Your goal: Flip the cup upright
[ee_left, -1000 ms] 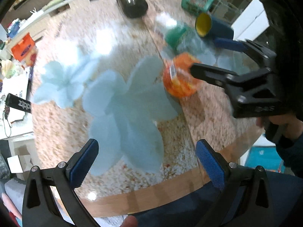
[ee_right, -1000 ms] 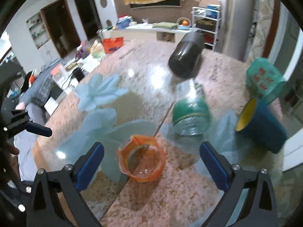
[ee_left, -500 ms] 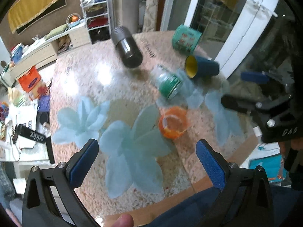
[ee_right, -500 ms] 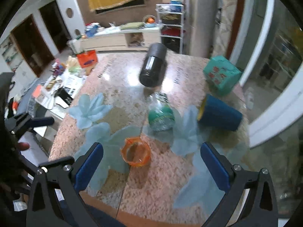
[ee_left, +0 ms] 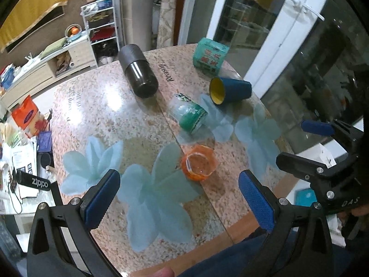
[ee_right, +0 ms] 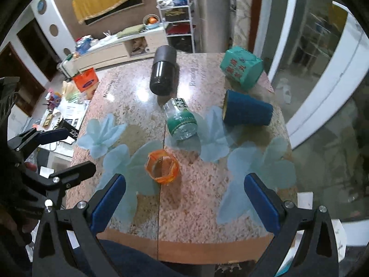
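Note:
An orange translucent cup [ee_left: 199, 165] stands upright, mouth up, near the table's front; it also shows in the right wrist view [ee_right: 162, 167]. A dark blue cup with a yellow inside [ee_left: 229, 90] lies on its side at the right [ee_right: 246, 111]. My left gripper [ee_left: 180, 198] is open and empty, held above the front of the table. My right gripper [ee_right: 184, 199] is open and empty, also raised back from the cups. Each gripper shows at the edge of the other's view.
A black cylinder flask [ee_left: 138, 73] lies at the back. A clear bottle with a green label [ee_left: 190, 115] lies in the middle. A teal box [ee_left: 210, 55] sits at the far right. The stone table [ee_left: 92, 106] has pale blue flower prints and a wooden front edge.
Both grippers have pulled up and back from the table, so more of it shows. The orange cup, near the right gripper's fingers a second ago, now stands alone.

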